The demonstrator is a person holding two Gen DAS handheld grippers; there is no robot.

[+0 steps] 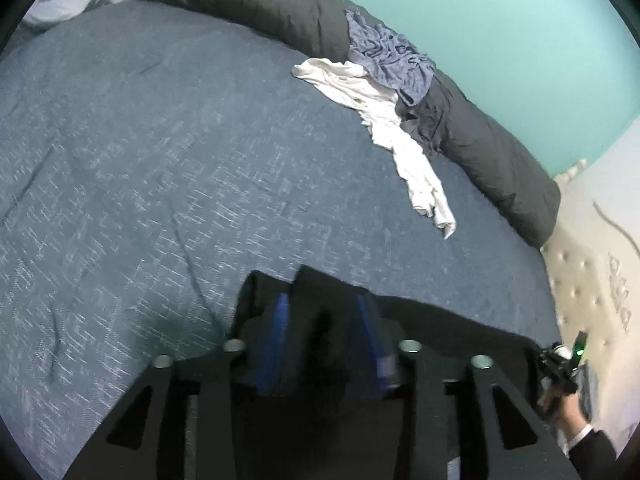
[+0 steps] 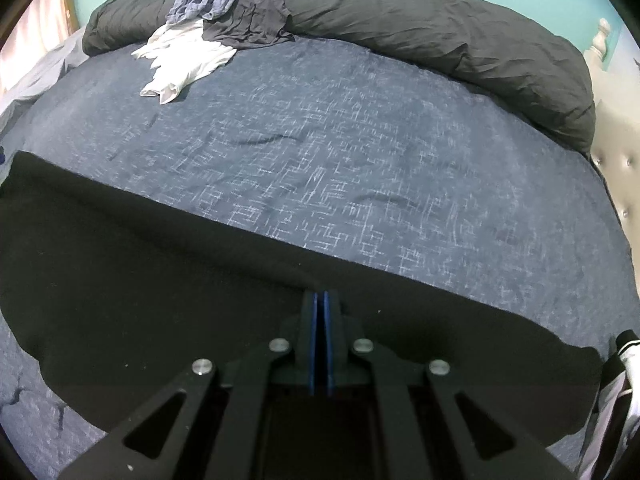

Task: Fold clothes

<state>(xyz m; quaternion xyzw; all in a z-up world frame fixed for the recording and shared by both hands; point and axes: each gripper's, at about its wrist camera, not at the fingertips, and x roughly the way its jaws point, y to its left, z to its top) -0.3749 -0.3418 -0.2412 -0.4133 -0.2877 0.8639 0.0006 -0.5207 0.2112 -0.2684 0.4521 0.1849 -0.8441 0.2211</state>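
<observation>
bed (image 2: 340, 184): covered by a blue spread with a pale crosshatch pattern; most of its surface is bare.
black cloth (image 2: 140, 280): lies spread flat along the near edge of the bed, its far hem running straight across the spread; it reaches under both grippers.
left gripper (image 1: 322, 304): jaws partly apart, blue pads well separated; a raised fold of the black cloth (image 1: 316, 284) stands between them, but whether the pads press on it cannot be told, since the picture is dark and blurred there.
right gripper (image 2: 320, 300): jaws closed, blue pads together, tips down on the black cloth near its far hem; whether cloth is pinched between the pads cannot be told.
duvet (image 2: 440, 28): dark grey, rolled into a long bolster along the far edge of the bed.
white garment (image 1: 400, 128): crumpled, trailing from the duvet onto the spread near the far edge.
blue garment (image 1: 388, 56): bunched on top of the duvet, touching the white garment.
grey garment (image 2: 248, 20): dark, draped against the duvet beside the blue garment.
headboard (image 1: 588, 280): pale, buttoned, at the bed's right-hand edge.
hand (image 1: 560, 404): seen at the lower right of the left view, with a dark sleeve.
</observation>
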